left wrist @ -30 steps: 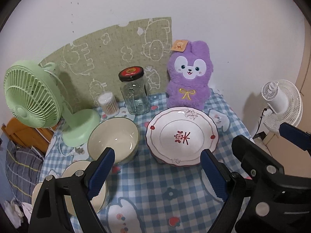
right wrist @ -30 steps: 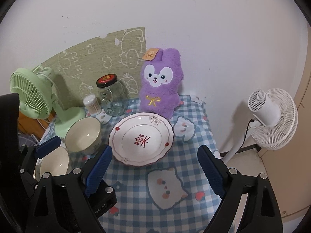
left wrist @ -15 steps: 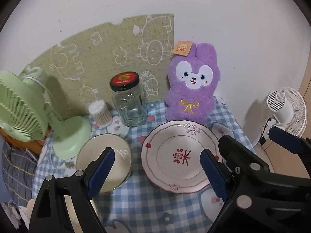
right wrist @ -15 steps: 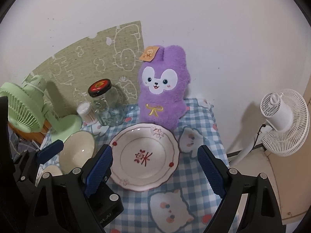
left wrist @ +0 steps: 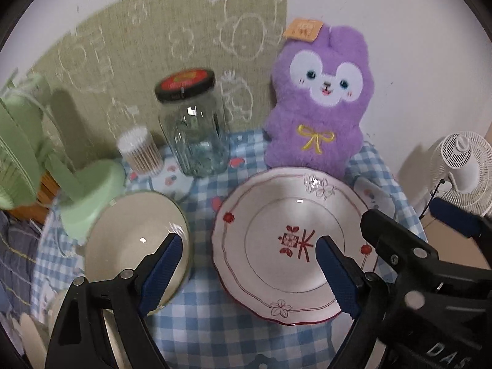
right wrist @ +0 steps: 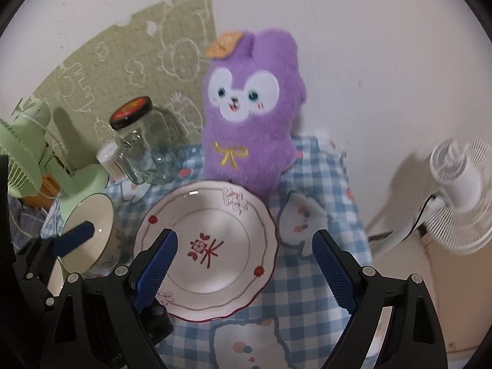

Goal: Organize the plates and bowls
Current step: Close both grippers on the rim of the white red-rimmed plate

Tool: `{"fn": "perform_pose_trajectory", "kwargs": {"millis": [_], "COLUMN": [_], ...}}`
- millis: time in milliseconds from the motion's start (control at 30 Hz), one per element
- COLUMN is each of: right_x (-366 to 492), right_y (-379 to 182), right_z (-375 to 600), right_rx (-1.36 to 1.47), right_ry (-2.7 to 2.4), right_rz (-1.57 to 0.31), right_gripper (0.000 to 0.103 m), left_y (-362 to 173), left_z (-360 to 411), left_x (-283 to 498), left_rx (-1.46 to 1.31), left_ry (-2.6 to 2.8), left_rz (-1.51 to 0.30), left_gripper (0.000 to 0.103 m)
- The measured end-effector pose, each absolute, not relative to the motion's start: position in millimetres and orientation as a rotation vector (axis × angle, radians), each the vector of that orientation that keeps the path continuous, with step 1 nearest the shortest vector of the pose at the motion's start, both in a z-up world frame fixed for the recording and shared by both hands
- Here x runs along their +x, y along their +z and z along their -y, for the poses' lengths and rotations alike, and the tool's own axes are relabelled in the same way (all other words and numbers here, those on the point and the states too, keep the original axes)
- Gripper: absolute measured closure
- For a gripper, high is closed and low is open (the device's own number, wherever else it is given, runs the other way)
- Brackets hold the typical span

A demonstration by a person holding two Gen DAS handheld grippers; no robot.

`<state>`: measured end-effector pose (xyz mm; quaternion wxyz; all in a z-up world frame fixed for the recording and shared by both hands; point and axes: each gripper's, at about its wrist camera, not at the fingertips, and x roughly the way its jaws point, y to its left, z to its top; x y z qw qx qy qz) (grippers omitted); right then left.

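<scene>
- The table, under a blue checked cloth, carries everything; a purple plush toy, a glass jar and a green fan line its far edge against the wall.
- The plate, white with a red scalloped rim and a red mark at its centre, lies flat in the middle of the table, just in front of the plush toy.
- The bowl, cream inside, stands just to the left of the plate, near the table's left edge, apart from the plate by a strip of cloth.
- The right hand-held gripper hangs wide over the plate's right half: its left pad sits above the plate's well, its right pad beyond the right rim, and nothing is gripped.
- The left hand-held gripper is also wide and empty; its jaws have just been closing a little with nothing clamped. It straddles the gap, left pad over the bowl's near rim, right pad over the plate's centre.
- By my reading, the plate lies ahead and below both; the right one is better placed for the plate's rim, the left one for the bowl.
- A round plate has no long axis, so any rim point serves.
</scene>
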<state>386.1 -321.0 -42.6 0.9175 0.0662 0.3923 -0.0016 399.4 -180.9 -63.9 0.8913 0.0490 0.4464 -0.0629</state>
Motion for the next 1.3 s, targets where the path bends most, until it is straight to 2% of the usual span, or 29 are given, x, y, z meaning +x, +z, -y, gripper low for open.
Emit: {"fn": "perform_pose_trajectory", "kwargs": {"millis": [200, 500, 633, 867, 967, 1067, 1167, 1300], "right_x": [395.4, 405.8, 406.1, 406.0, 409.1, 412.6, 416.0, 418.7], "right_y": [-59.7, -81.4, -86.8, -93.9, -97.8, -102.6, -107.5, -112.8], "right_z": [327.8, 330.1, 332.0, 336.4, 334.9, 332.1, 330.9, 329.0], "right_rx": [0.133, 0.126, 0.127, 0.136, 0.127, 0.114, 0.118, 0.112], "right_ry": [-0.02, -0.013, -0.016, -0.015, -0.006, -0.003, 0.0, 0.003], "right_rz": [-0.829, -0.877, -0.89, -0.898, -0.909, -0.919, -0.932, -0.943], "right_gripper": [0.013, 0.026, 0.026, 0.027, 0.034, 0.037, 0.047, 0.05], "left_y": [-81.4, -91.5, -98.5, -109.6, -112.6, -112.4, -112.0, -114.1], "left_z": [183.3, 192.1, 187.7, 183.8, 184.3, 184.2, 184.3, 186.7], "left_x": [406.2, 407.5, 407.2, 408.7, 411.2, 412.0, 412.2, 412.1], "left_rx": [0.085, 0.15, 0.078, 0.072, 0.078, 0.07, 0.074, 0.094], "left_ry": [-0.132, -0.088, -0.082, -0.017, 0.004, 0.018, 0.028, 0.044], "left_rz": [-0.972, -0.956, -1.024, -1.043, -1.045, -1.032, -1.026, -1.024], "left_gripper": [0.02, 0.027, 0.033, 0.037, 0.042, 0.043, 0.044, 0.047]}}
